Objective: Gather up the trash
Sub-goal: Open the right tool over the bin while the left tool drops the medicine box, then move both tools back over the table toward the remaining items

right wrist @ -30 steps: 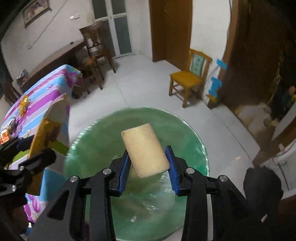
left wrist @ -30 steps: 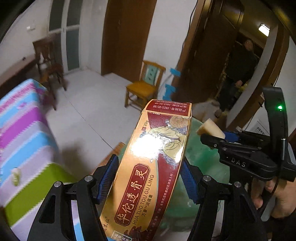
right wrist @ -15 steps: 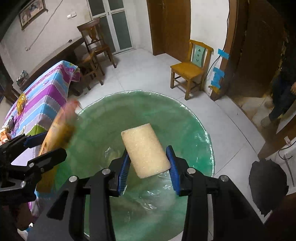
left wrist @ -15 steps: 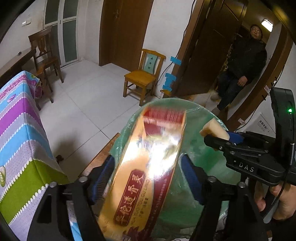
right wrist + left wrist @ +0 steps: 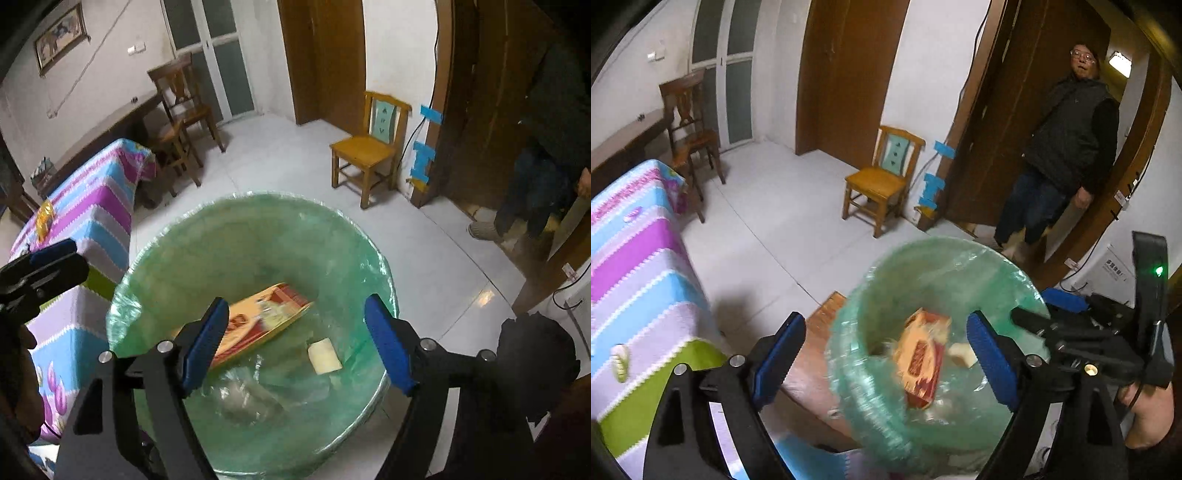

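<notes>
Green-lined trash bin (image 5: 258, 236) is sitting on the floor beside the striped tablecloth's (image 5: 99, 206) corner | orange-red carton (image 5: 266, 314) is lying slanted against the bin's left wall | pale sponge (image 5: 324, 356) is lying on the bin's bottom near the right wall | left gripper (image 5: 886, 354) is opening above the rim, gripping nothing | right gripper (image 5: 295, 343) is opening, nothing between its jaws.

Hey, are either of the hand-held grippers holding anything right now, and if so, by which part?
Nothing is held. The left hand-held gripper and right hand-held gripper are both opening, empty, over the green-lined bin; the box and sponge lie inside it.
</notes>
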Motion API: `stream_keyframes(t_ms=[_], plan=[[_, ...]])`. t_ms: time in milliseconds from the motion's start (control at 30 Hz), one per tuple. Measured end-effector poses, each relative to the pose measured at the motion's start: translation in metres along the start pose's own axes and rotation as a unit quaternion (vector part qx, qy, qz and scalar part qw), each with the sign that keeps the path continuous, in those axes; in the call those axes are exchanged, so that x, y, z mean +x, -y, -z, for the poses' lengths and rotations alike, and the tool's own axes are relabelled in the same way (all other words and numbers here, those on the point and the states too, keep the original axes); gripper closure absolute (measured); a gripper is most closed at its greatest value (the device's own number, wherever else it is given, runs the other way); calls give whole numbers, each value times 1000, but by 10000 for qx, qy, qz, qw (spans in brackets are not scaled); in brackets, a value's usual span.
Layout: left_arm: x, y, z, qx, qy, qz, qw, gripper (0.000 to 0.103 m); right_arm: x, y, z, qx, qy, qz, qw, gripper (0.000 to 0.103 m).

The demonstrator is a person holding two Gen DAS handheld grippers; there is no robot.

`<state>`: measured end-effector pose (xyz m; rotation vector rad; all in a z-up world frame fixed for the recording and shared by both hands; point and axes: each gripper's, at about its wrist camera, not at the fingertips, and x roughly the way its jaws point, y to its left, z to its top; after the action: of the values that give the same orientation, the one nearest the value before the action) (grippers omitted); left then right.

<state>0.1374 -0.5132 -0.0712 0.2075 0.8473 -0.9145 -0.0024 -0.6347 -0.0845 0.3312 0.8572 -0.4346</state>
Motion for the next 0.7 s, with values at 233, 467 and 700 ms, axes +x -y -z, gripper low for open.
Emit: stream_keyframes(t_ms=[233, 467, 700], plan=[[-75, -52, 39, -9, 264, -346, 9991, 14, -62, -60, 28, -560, 975, -686, 9913, 29], [-148, -122, 112, -278, 333, -686, 9967, 13, -89, -167, 80, -1634, 1178, -1839, 9621, 27], [-236, -213, 187, -802, 538, -1530, 9835, 13, -92, -247, 111, -2493, 986, -2617, 9272, 22]])
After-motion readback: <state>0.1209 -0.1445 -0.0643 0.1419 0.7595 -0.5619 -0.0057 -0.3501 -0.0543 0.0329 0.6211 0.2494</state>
